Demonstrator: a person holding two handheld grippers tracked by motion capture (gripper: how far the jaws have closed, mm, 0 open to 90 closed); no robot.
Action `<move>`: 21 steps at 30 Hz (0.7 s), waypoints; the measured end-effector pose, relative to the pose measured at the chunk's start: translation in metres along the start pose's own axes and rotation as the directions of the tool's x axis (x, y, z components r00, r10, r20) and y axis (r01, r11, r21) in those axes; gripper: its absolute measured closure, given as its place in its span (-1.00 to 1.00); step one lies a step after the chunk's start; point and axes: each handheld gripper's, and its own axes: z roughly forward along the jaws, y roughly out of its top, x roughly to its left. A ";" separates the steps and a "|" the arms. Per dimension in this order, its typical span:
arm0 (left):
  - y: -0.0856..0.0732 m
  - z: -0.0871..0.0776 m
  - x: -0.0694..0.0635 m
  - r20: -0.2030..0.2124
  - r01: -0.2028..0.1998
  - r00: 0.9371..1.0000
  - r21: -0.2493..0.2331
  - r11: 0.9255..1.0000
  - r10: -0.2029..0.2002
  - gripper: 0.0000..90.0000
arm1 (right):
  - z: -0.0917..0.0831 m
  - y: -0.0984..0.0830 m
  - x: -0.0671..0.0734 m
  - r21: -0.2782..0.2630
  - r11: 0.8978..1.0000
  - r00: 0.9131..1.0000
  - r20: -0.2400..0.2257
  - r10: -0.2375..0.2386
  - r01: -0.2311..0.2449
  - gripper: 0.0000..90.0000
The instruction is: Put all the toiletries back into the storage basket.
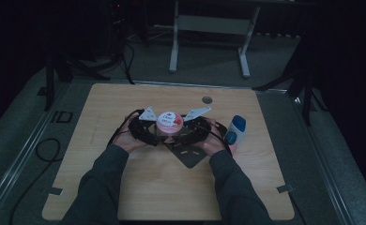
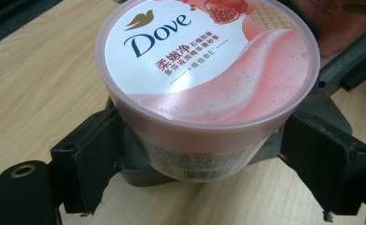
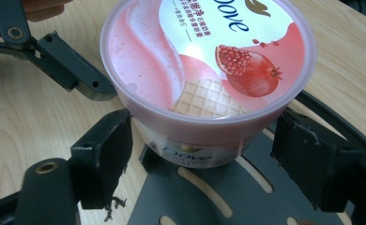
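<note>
Dark room, grey floor, white metal frame (image 1: pixel 209 28) standing well beyond the far edge of your wooden tabletop (image 1: pixel 162 187).

Item: Dove tub (image 1: pixel 170 123), pink, with a pomegranate and wafer picture on its lid. It stands upright near the middle of the tabletop, on a dark grey slotted plate (image 1: pixel 190 157) that lies flat on the wood. The right gripper view shows the tub's base resting at the near corner of that plate.

Item: your left tool (image 2: pixel 204 154). Its two black jaws stand either side of the tub's lower wall, under the lid's rim. The left pad sits against or just beside the wall; the right pad is close, but you cannot tell from these views whether it touches. Whether the tool grips the tub cannot be told.

Item: your right tool (image 3: pixel 202 150). Its jaws straddle the tub from the opposite side, each pad just beside the wall with a narrow gap visible on the right. Grip again cannot be told.

Item: blue and white bottle (image 1: pixel 235 130), lying on the tabletop just beside your right hand (image 1: pixel 214 140).

Item: round grey hole (image 1: pixel 207 100) in the tabletop, near the far edge.

Item: black cable (image 1: pixel 45 150) looped on the floor at the left.
</note>
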 end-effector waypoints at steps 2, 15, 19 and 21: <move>0.002 0.001 0.001 -0.005 -0.003 1.000 0.000 1.000 0.003 -0.70 | 0.000 0.001 -0.002 0.001 1.000 1.000 0.003 0.002 -0.002 -0.54; 0.000 0.010 0.010 -0.006 0.023 1.000 0.012 1.000 -0.023 -0.70 | 0.008 0.005 -0.007 0.034 0.999 0.999 0.033 0.016 -0.017 -0.53; 0.004 0.012 0.011 -0.014 0.015 1.000 0.022 1.000 -0.014 -0.70 | 0.009 0.005 -0.009 0.038 0.999 0.999 0.036 0.032 -0.034 -0.53; 0.006 0.013 0.012 -0.014 0.018 1.000 0.023 1.000 -0.017 -0.70 | 0.008 0.006 -0.011 0.039 0.998 0.998 0.036 0.047 -0.049 -0.54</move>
